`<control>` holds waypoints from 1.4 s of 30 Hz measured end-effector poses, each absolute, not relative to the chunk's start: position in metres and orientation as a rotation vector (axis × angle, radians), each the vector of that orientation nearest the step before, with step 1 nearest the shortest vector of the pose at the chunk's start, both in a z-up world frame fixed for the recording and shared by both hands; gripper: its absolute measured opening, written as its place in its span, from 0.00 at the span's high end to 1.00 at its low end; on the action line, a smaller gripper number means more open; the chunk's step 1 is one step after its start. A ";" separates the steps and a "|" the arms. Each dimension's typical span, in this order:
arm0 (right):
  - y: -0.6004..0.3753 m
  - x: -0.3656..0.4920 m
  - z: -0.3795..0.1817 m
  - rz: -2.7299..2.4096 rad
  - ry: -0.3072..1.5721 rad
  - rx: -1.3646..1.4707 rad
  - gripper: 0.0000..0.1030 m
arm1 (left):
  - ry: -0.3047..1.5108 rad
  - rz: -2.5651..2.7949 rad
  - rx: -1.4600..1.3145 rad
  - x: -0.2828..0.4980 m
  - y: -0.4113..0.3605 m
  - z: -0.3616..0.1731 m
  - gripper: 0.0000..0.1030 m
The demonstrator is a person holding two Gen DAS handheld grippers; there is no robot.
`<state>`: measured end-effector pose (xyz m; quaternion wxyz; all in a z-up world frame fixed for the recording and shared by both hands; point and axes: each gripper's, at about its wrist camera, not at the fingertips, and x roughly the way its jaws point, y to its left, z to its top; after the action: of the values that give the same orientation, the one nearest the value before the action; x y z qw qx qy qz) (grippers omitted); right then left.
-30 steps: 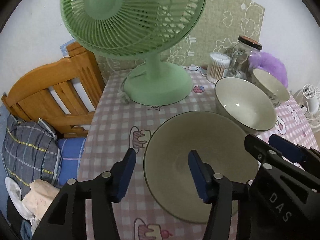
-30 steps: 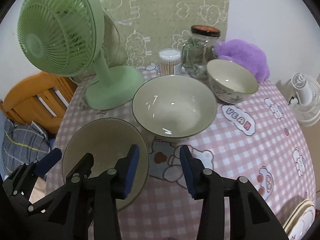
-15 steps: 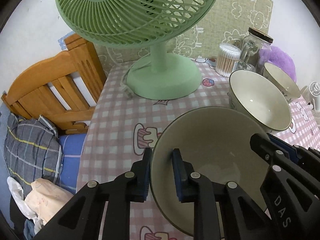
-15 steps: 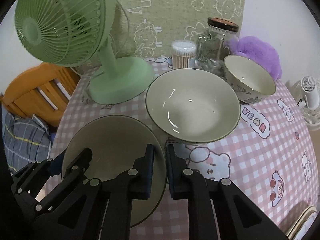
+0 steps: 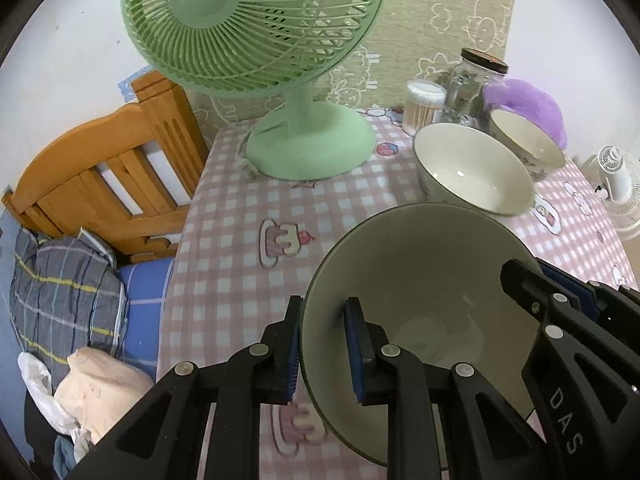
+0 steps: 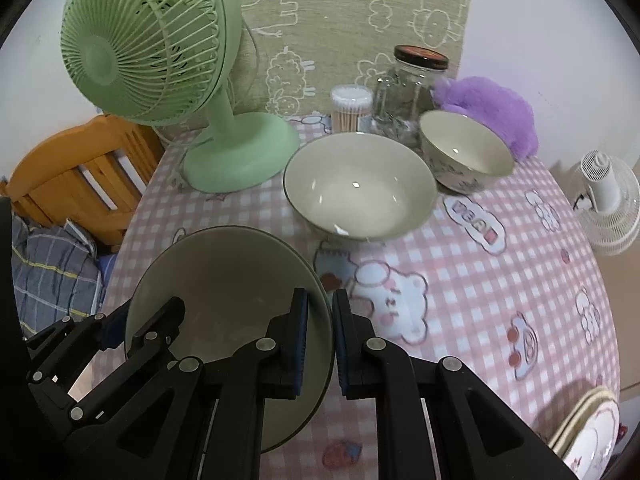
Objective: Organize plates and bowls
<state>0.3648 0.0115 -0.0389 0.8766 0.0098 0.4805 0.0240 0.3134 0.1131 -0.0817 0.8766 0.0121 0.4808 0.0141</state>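
A big grey-green bowl (image 5: 420, 280) (image 6: 224, 276) hangs just above the pink checked tablecloth (image 6: 460, 292), held from both sides. My left gripper (image 5: 323, 312) is shut on its left rim, one pad inside and one outside. My right gripper (image 6: 321, 300) is shut on the opposite rim and also shows in the left wrist view as the right gripper (image 5: 560, 300). Behind stand a cream bowl (image 6: 360, 188) (image 5: 472, 172) and a smaller patterned bowl (image 6: 466, 152) (image 5: 528, 140). A stack of plates (image 6: 588, 436) lies at the near right edge.
A green desk fan (image 5: 256, 24) (image 6: 144, 52) stands at the back left. A glass jar (image 6: 412, 88), a cotton-swab tub (image 6: 350, 108) and a purple plush (image 6: 492, 108) line the wall. A white mini fan (image 6: 608, 200) is off the table's right. A wooden bed frame (image 5: 100, 172) is left.
Both grippers went from open around the bowl's rim to shut on it. The bowl has since lifted a little off the cloth with both grippers.
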 end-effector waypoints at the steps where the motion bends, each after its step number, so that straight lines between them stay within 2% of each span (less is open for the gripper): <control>1: 0.010 0.359 -0.037 0.052 1.004 0.020 0.85 | 1.006 0.032 0.022 0.308 0.112 -0.080 0.83; 20: -0.047 0.259 -0.004 0.126 1.009 0.005 0.85 | 1.024 0.103 -0.004 0.208 0.050 -0.052 0.82; 42: -0.115 0.177 -0.039 0.207 1.083 -0.079 0.85 | 1.132 0.163 -0.061 0.125 -0.021 -0.087 0.82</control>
<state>0.1766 -0.1147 -0.0387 0.8510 -0.0376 0.5144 0.0985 0.1245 -0.0213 -0.0874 0.8404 -0.0290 0.5357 0.0771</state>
